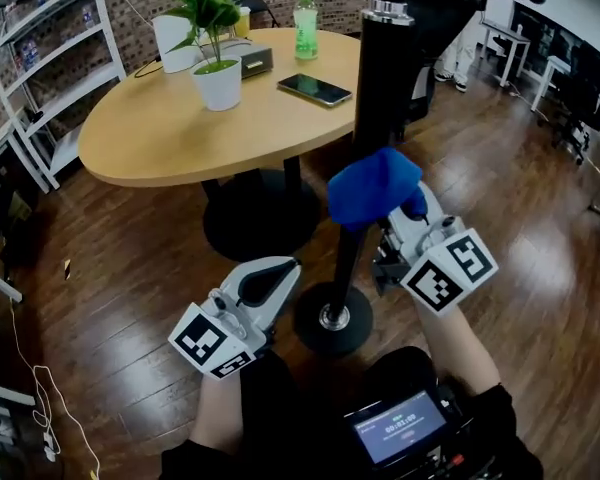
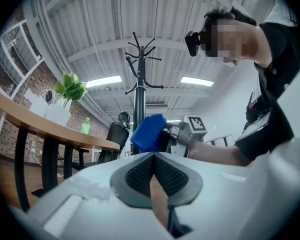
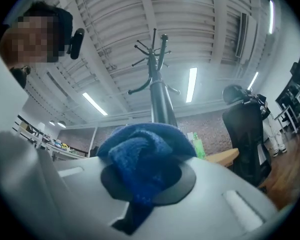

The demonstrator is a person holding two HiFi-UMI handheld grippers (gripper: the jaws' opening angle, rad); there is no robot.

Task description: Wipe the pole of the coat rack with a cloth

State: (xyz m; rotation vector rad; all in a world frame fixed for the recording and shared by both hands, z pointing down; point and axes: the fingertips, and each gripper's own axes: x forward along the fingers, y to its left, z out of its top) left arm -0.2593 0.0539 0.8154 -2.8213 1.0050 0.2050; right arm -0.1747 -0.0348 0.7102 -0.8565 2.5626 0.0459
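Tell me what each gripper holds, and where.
Right gripper: blue cloth, pinched at a bunched fold, most of it bulging beyond the jaws. Left gripper: shut, nothing held.

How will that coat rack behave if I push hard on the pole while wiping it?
Probably tippy: the coat rack is a tall narrow pole on one small round base. It may slide too, since the wooden floor looks glossy. The blue cloth looks soft, so it should cushion pushes.

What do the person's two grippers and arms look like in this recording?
The left hand-held gripper and the right hand-held gripper both have rounded, pale grey-white shells with dark, textured pads. Each carries a marker cube printed with black-and-white squares. The person wears a black top; its sleeve leaves the forearm bare.
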